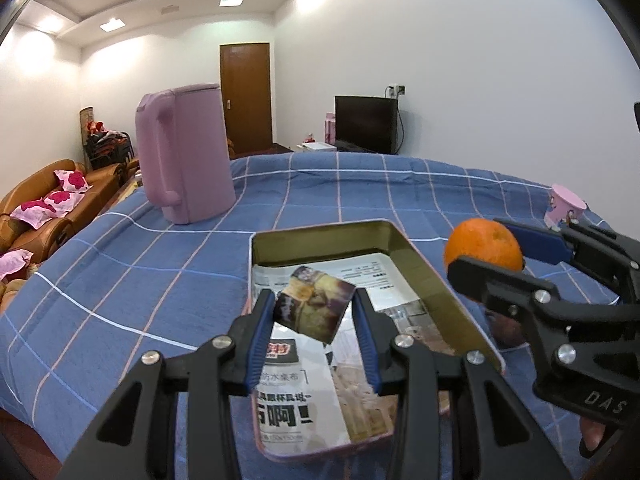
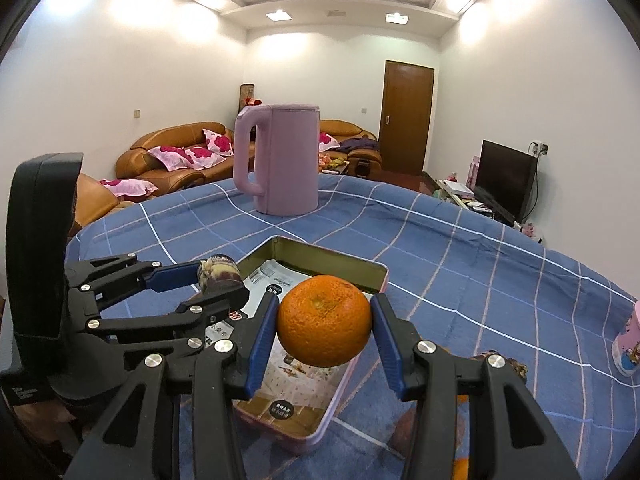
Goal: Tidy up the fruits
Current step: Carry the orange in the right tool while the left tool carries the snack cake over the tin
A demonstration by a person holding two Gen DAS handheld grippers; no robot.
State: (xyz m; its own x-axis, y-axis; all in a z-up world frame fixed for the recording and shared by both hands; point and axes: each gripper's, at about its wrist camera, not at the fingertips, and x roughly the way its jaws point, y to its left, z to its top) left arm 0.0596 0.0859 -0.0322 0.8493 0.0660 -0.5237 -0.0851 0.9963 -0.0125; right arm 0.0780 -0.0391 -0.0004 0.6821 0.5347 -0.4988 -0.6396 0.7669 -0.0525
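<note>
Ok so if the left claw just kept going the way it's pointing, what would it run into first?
Most likely the paper-lined floor of the open tin tray. The left claw, shut on a purplish-yellow fruit piece, aims down over the tray, though depth is hard to judge.

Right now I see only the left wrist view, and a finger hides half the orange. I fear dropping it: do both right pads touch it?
Observer: Yes. In the right wrist view both blue pads of the right gripper press the orange, one on each side.
Operator: How does my left gripper's chunk look from the side?
Observer: Between the left gripper's fingers the chunk is rounded and purple-brown, pale at one end.
Operator: Anything on the cloth by the right gripper?
Observer: A brown lump lies right of the tin, partly behind a finger.
</note>
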